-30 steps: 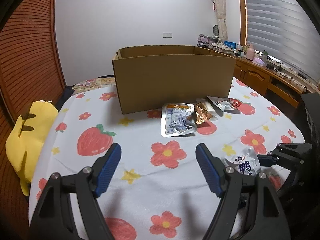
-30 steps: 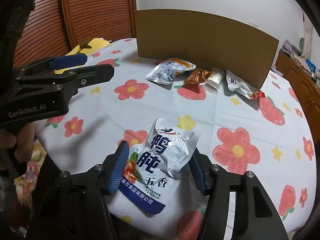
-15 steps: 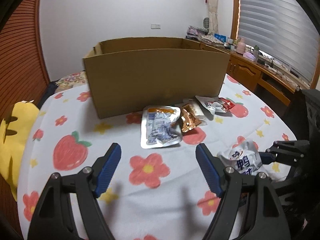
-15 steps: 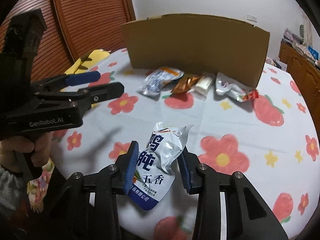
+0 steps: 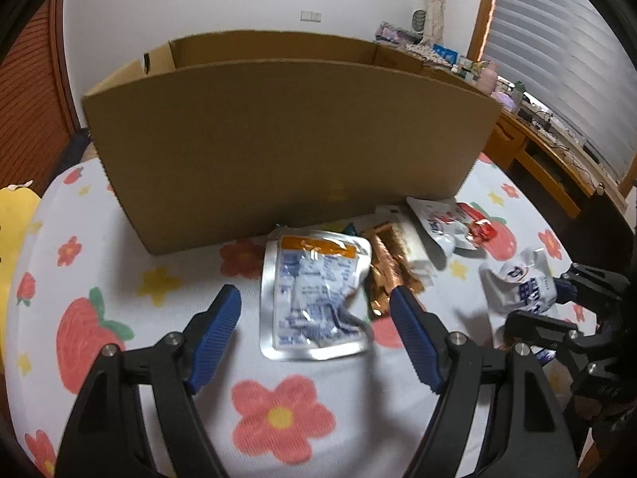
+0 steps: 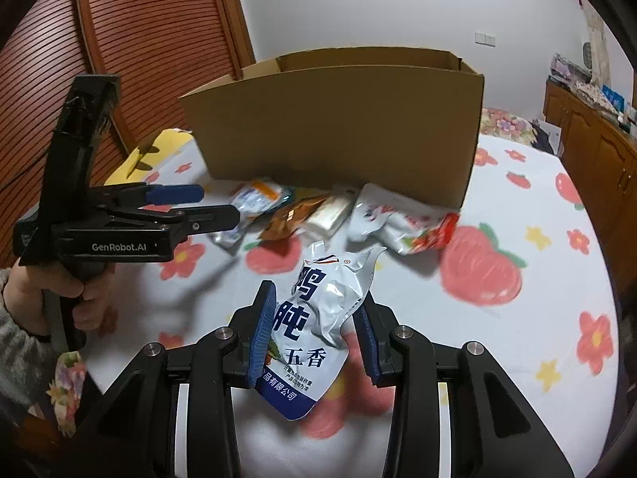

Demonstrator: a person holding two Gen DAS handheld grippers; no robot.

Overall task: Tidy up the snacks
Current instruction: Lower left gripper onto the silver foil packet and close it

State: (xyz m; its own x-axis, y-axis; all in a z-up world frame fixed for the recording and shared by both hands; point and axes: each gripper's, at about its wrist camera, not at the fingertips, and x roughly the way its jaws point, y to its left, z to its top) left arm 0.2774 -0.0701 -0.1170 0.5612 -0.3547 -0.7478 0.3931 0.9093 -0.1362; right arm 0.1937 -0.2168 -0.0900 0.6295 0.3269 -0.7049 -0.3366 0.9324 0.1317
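Note:
My right gripper (image 6: 318, 310) is shut on a white and blue snack pouch (image 6: 318, 318) and holds it above the table; the pouch also shows in the left wrist view (image 5: 517, 283). My left gripper (image 5: 314, 310) is open and empty, hovering just in front of a silver pouch with an orange band (image 5: 314, 290). Beside that pouch lie a brown wrapper (image 5: 386, 267), a pale bar (image 5: 414, 243) and a white and red pouch (image 5: 450, 223). The open cardboard box (image 5: 286, 135) stands right behind them.
The table has a white cloth with flowers and strawberries (image 5: 278, 418). A yellow plush toy (image 5: 12, 239) sits at the left edge. A wooden cabinet (image 6: 589, 139) stands to the right. The left gripper and the hand holding it show in the right wrist view (image 6: 119, 231).
My right gripper closed on the white and blue pouch and lifted it off the cloth toward the box. My left gripper moved forward to the silver pouch and stayed open.

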